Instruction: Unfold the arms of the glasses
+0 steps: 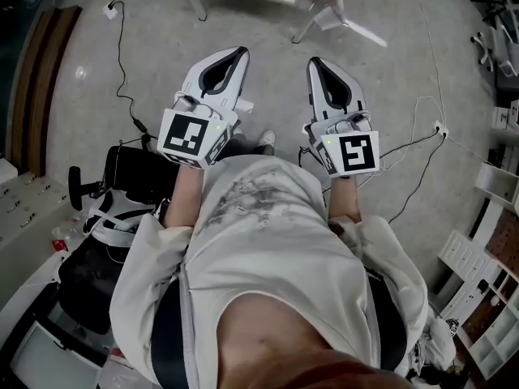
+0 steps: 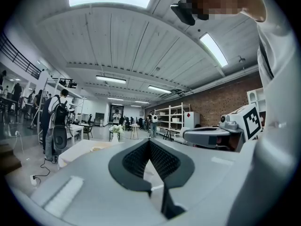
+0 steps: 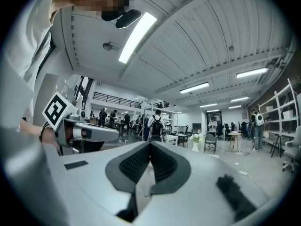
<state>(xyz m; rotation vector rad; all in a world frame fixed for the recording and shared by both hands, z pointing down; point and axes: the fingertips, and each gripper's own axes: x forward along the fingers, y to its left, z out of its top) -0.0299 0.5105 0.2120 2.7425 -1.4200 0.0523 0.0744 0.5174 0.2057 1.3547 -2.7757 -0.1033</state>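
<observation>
No glasses show in any view. In the head view my left gripper [image 1: 241, 52] and right gripper [image 1: 315, 61] are held side by side at waist height, level and pointing away from the body. Each has its jaws pressed together with nothing between them. The left gripper view looks along the shut left gripper [image 2: 149, 141] across a large room, with the right gripper [image 2: 211, 135] beside it. The right gripper view shows the shut right gripper [image 3: 150, 143] and the left gripper [image 3: 89, 133] at its left.
A white-legged table [image 1: 324, 10] stands ahead on the grey floor, with a vase of flowers [image 2: 115, 132] on it. Cables [image 1: 122, 63] trail over the floor. A black wheeled chair [image 1: 105, 217] is at the left, white shelves [image 1: 495, 298] at the right. Several people stand far off.
</observation>
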